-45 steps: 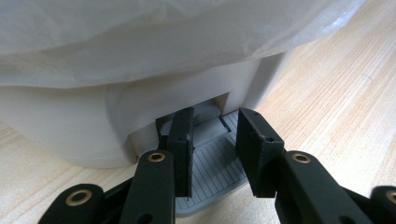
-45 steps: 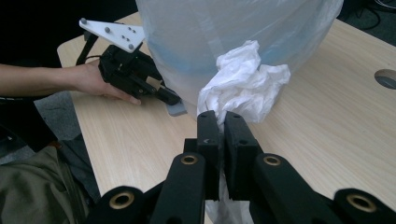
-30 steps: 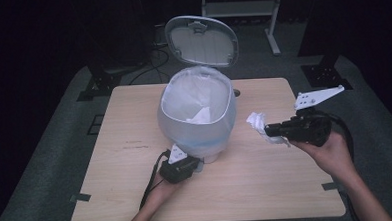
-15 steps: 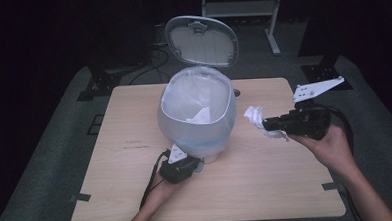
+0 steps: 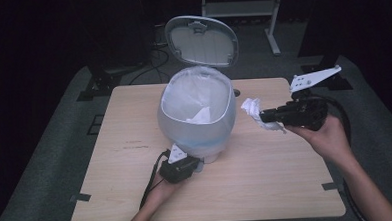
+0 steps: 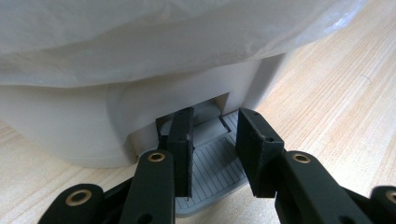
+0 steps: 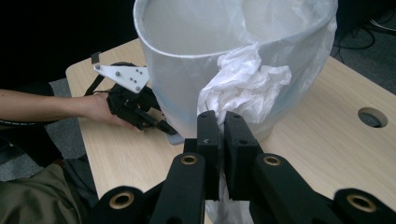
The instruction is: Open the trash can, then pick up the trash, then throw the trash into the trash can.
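Left gripper [image 5: 182, 167] jaws closed, pressing bin pedal [image 6: 212, 163] so lid [image 5: 201, 40] stands open. Right gripper [image 5: 264, 116] clamps crumpled tissue [image 5: 254, 113] beside bin [image 5: 196, 115] rim (drop likely next).

We take this for a lab or studio set up for recording, not a home. A single pale wooden worktop [image 5: 267, 187] stands alone on grey carpet [image 5: 51, 162], with darkness all round it. Black cables [image 5: 156, 47] run across the floor behind, and the foot of a white metal stand [image 5: 270, 32] shows at the back. The worktop has a round cable hole [image 7: 372, 117] in it, as office desks do.
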Motion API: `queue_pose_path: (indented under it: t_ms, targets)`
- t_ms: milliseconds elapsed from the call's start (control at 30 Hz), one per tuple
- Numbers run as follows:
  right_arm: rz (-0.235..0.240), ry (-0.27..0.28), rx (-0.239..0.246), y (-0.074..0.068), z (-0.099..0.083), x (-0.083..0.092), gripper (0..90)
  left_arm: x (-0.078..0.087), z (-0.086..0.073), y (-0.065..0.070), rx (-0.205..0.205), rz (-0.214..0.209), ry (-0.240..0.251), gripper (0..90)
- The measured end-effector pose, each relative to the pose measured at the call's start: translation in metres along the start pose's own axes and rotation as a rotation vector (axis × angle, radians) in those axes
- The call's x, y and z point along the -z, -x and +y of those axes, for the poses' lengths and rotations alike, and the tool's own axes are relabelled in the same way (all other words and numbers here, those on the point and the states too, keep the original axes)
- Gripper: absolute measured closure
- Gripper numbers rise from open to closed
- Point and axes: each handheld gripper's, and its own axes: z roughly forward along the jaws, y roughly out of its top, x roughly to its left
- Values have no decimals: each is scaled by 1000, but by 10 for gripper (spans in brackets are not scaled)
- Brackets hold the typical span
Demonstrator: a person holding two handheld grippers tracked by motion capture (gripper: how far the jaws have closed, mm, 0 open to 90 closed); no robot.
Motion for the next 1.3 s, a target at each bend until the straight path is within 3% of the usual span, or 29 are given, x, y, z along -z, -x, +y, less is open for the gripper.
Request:
queue_pose_path:
  t_ms: [600,1300]
  targets:
    - [3,-2,13,-2,29,-4,853,0,0,0,1,-1,-1,671]
    - [11,3,36,-5,49,-8,852,0,0,-1,6,-5,2,671]
